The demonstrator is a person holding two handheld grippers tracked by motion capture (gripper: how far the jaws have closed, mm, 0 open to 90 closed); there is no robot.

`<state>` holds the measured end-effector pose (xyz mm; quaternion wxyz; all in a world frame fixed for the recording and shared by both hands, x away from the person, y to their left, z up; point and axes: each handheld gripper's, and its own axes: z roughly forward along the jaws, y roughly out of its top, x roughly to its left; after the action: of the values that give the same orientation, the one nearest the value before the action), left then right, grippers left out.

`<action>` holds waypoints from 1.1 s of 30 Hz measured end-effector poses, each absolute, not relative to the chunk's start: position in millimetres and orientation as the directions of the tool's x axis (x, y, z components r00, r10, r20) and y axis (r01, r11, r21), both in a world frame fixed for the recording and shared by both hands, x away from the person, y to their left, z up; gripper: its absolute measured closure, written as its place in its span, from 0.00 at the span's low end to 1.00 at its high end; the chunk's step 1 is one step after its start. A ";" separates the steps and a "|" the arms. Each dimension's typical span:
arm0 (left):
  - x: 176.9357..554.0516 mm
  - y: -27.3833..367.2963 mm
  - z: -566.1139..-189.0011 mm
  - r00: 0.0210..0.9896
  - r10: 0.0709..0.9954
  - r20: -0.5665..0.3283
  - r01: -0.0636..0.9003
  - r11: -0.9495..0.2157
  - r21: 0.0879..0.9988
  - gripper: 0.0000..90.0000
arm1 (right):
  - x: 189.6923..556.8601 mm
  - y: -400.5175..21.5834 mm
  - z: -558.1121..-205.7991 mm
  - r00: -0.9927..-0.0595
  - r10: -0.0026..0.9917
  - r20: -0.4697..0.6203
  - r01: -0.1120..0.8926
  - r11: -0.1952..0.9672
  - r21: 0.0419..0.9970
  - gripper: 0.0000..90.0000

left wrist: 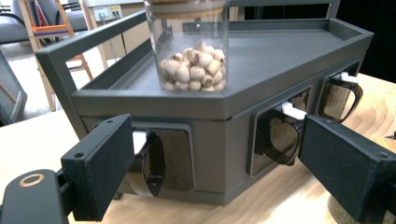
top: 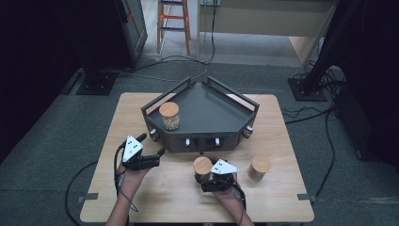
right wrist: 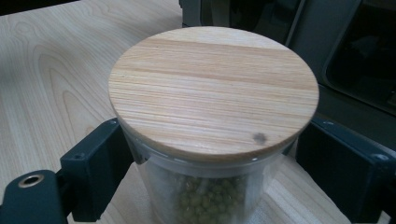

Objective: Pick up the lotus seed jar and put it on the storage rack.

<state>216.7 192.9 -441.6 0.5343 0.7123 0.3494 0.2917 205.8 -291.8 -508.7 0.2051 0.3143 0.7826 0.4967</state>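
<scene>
A dark grey angular rack (top: 207, 110) with small front drawers stands at the back of the wooden table (top: 155, 197). On its left corner stands a wooden-lidded jar of pale seeds (top: 169, 116) (left wrist: 194, 65). My left gripper (top: 157, 157) (left wrist: 219, 168) is open and empty. It faces the rack's (left wrist: 280, 51) left front drawers from close by. A jar of green beans (top: 202, 166) (right wrist: 212, 88) with a round wooden lid rests on the table before the rack (right wrist: 327, 46). My right gripper (top: 203, 178) (right wrist: 210, 186) is open, one jaw on each side of that jar's glass.
A third wooden-lidded jar (top: 259, 167) stands on the table right of my right gripper. The rack has raised rails and white drawer handles (top: 217, 141) (left wrist: 292, 111). Cables, black stands and an orange step stool (top: 174, 19) are on the floor beyond the table.
</scene>
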 end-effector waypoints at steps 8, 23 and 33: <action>208.1 198.7 -449.4 0.580 0.814 0.032 0.177 -0.164 0.970 0.12 | 205.5 -290.9 -508.1 -0.719 0.695 -0.014 0.287 0.315 0.904 0.12; 198.0 199.4 -473.5 0.592 0.806 0.030 0.189 -0.175 0.966 0.12 | 205.9 -292.3 -508.8 -0.717 0.697 -0.005 0.291 0.305 0.907 0.12; 197.9 199.2 -484.0 0.611 0.792 0.015 0.189 -0.165 0.968 0.12 | 205.8 -291.8 -508.5 -0.716 0.698 -0.006 0.292 0.307 0.906 0.12</action>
<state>197.9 199.2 -484.0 0.5468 0.7116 0.3446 0.2756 205.8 -291.8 -508.5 0.2047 0.3163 0.7821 0.4964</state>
